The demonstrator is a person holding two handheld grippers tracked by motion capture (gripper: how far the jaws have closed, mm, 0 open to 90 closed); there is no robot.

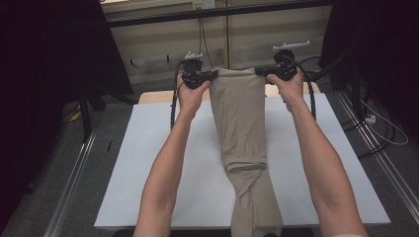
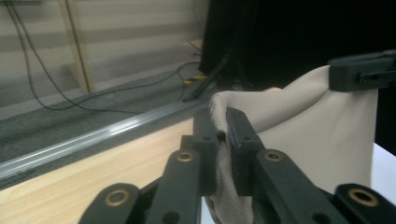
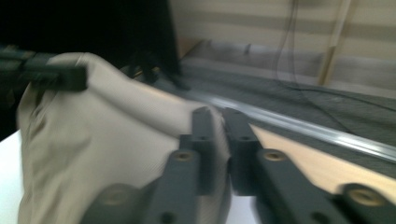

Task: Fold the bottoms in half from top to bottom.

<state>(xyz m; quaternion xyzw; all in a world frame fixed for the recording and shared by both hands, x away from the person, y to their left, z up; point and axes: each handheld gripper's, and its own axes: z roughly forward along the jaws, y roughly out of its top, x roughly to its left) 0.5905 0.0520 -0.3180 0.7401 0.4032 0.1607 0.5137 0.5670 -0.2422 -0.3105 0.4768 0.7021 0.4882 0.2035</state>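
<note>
White sheeting covers the tabletop [image 1: 163,163], which stretches away from the person toward a pale wood edge, with grey floor and a metal rail on either side. Nearest the viewer, two bare forearms reach forward from the bottom of the high view. Between them the lower end of a pair of beige trousers [image 1: 242,133] lies crumpled on the sheet, trailing over the near edge of the table. Farther up, the cloth rises off the surface in one long folded panel, hanging straight and smooth.

At the far end of the reach, the left gripper [image 1: 210,75] and the right gripper [image 1: 262,72] hold the top edge of the trousers at its two corners, raised well above the table and level with each other. In the left gripper view, the black jaws stand narrow with a fold of fabric pinched between them. The right gripper view is blurred, yet its jaws also look close together with cloth caught between.

The material seems light, soft and limp, likely to droop and slide, not hold a shape. Taking it by the corners of one edge, spread apart as here, looks like the surest way to keep it flat.

Beyond the hands are dark curtains, a wooden panelled wall and hanging cables.
</note>
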